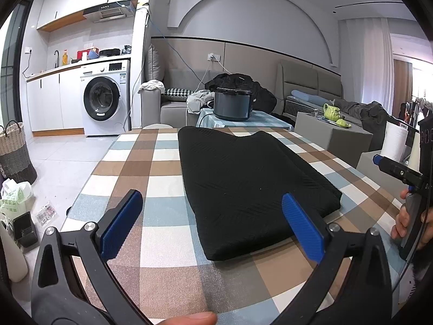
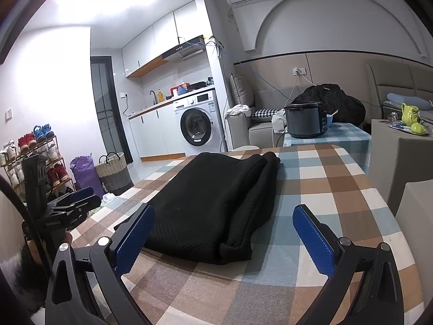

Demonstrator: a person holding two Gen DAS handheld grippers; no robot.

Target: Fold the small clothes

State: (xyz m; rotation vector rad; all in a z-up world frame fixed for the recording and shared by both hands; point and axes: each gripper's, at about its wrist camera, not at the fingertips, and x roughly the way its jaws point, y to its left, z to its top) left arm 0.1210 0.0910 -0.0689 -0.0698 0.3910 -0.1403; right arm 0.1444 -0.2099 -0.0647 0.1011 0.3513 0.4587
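Observation:
A black knit garment lies folded into a long flat stack on the checked tablecloth. It also shows in the right wrist view, with its folded edges on the right side. My left gripper is open and empty, just short of the garment's near end. My right gripper is open and empty, its blue pads on either side of the garment's near end. The right gripper shows at the right edge of the left wrist view. The left gripper shows at the left of the right wrist view.
A dark rice cooker stands on a small table beyond the far edge. A paper towel roll stands at the right. A washing machine, a woven basket and floor clutter are at the left.

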